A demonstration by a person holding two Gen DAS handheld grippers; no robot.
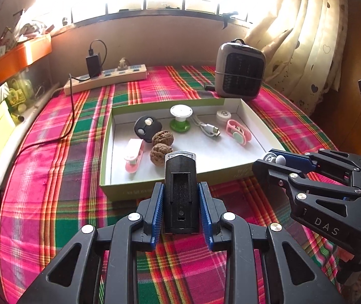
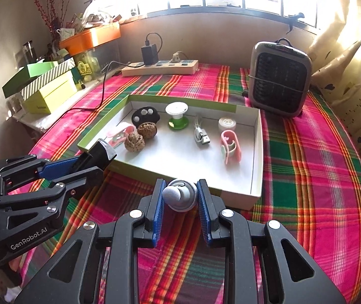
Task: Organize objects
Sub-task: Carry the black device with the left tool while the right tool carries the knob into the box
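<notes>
Left wrist view: the left tongs (image 1: 180, 197) pinch a black rectangular device (image 1: 180, 190) with a clear tip, held upright between the blue pads just before the near wall of the shallow box (image 1: 119, 190). Inside the box lie two walnuts (image 1: 162, 138), a pink clip (image 1: 134, 155), a green spool (image 1: 180, 117), a white cable (image 1: 207, 128) and a pink holder (image 1: 238, 133). At right, the right tongs (image 1: 271, 157) grip a small round grey object (image 1: 276, 158), possibly an earbud case; its shape is hard to read here. A heater (image 1: 240, 68) and power strip (image 1: 105, 78) stand on the plaid-covered table (image 1: 54, 177).

Right wrist view: the right tongs (image 2: 180, 196) clamp the grey object (image 2: 180, 195) near the box's front edge (image 2: 231, 192), and the left tongs (image 2: 97, 155) hold the black device (image 2: 102, 153) beside the box's near-left corner.
</notes>
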